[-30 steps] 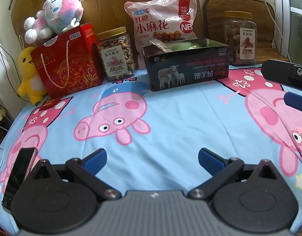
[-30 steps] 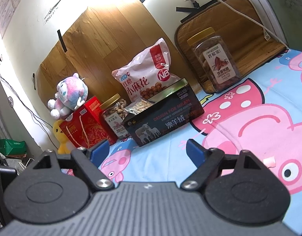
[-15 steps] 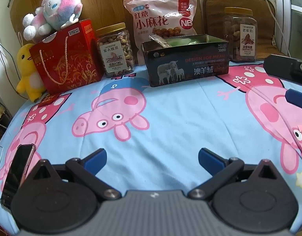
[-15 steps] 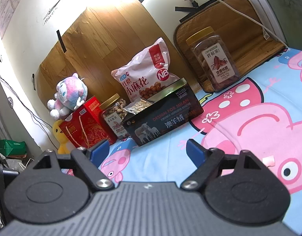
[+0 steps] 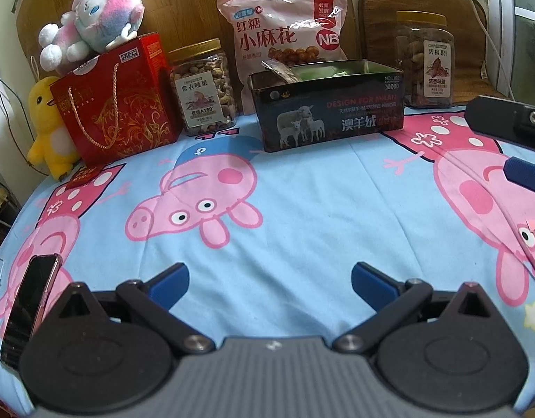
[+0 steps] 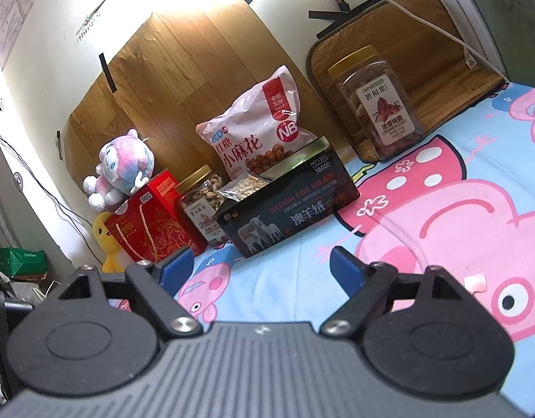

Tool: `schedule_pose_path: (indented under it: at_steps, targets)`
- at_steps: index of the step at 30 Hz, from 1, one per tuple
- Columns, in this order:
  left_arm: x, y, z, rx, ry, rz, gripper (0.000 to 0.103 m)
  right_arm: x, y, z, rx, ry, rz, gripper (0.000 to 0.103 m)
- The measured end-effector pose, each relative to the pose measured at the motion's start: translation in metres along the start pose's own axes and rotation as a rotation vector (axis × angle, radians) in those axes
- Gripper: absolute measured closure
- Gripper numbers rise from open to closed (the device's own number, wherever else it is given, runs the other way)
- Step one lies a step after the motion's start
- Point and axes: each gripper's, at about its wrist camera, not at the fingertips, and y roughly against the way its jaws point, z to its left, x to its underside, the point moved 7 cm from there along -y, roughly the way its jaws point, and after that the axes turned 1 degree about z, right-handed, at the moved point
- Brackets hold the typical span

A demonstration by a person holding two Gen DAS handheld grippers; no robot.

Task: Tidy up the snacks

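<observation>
A black tin box (image 5: 331, 113) stands open at the back of the table, with a clear snack bag (image 6: 244, 188) inside. Behind it leans a pink snack bag (image 5: 284, 31). A nut jar (image 5: 203, 87) stands to its left and a pecan jar (image 5: 425, 59) to its right. A red gift box (image 5: 117, 104) is at the far left. My left gripper (image 5: 269, 284) is open and empty, low over the cloth, well short of the tin. My right gripper (image 6: 257, 266) is open and empty; its fingers (image 5: 525, 174) show at the right edge of the left wrist view.
A pink plush toy (image 5: 91, 10) sits on the red gift box and a yellow duck plush (image 5: 46, 129) stands beside it. A phone (image 5: 27, 310) lies at the table's front left edge. A Peppa Pig cloth (image 5: 302, 209) covers the table. A woven mat (image 6: 424, 35) leans on the wall.
The left wrist view has shifted slightly: the snacks at the back sit a little lower and farther. Both grippers stay open and empty.
</observation>
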Motion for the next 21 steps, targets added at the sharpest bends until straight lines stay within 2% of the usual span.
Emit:
schedule_pose_path:
  at_steps: [21]
  targets:
    - [-0.0028,-0.0024,-0.0042,0.025,-0.011,-0.002,0.000,0.0006,-0.0011,-0.0023,0.005,-0.003,0.000,0.016]
